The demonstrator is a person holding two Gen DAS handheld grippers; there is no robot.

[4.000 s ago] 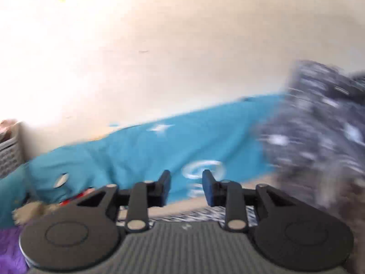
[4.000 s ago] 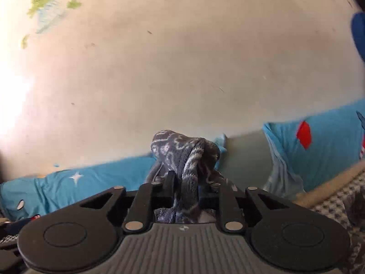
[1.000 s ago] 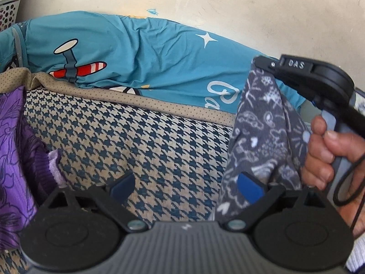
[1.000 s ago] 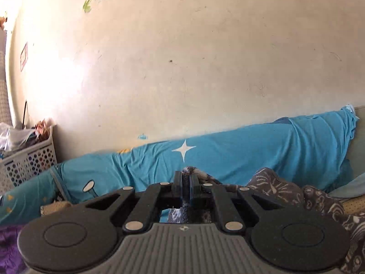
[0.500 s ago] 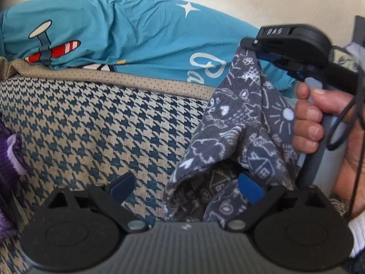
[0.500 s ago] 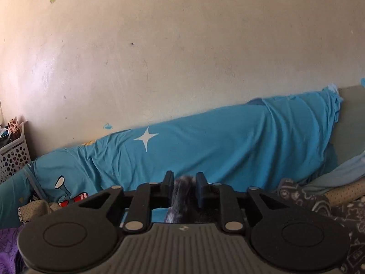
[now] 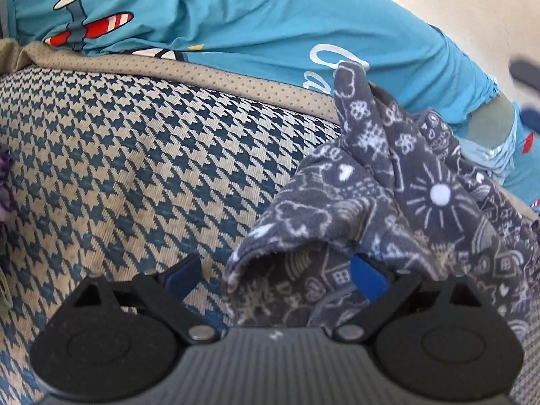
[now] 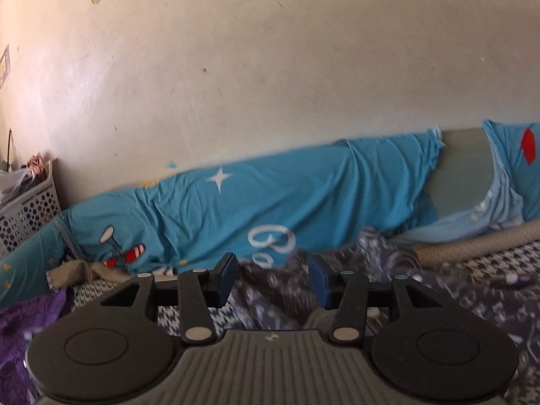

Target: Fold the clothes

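A dark grey garment (image 7: 398, 202) with white doodle prints lies crumpled on the houndstooth bed cover (image 7: 135, 175). Its near edge drapes between the wide-apart fingers of my open left gripper (image 7: 275, 276), covering part of the right blue pad (image 7: 366, 278). In the right wrist view the same grey garment (image 8: 438, 290) lies blurred below my right gripper (image 8: 271, 278), which stands open with nothing held between its pads.
A teal bolster cover (image 7: 236, 17) with plane and star prints runs along the cream wall (image 8: 270, 67). A purple garment (image 8: 20, 317) lies at the left. A white perforated basket (image 8: 27, 209) stands at the far left. A second teal pillow (image 8: 519, 168) sits at the right.
The right gripper opened and let go of the grey garment, which dropped onto the bed. The hand and right gripper left the left wrist view. The left gripper moved closer to the garment.
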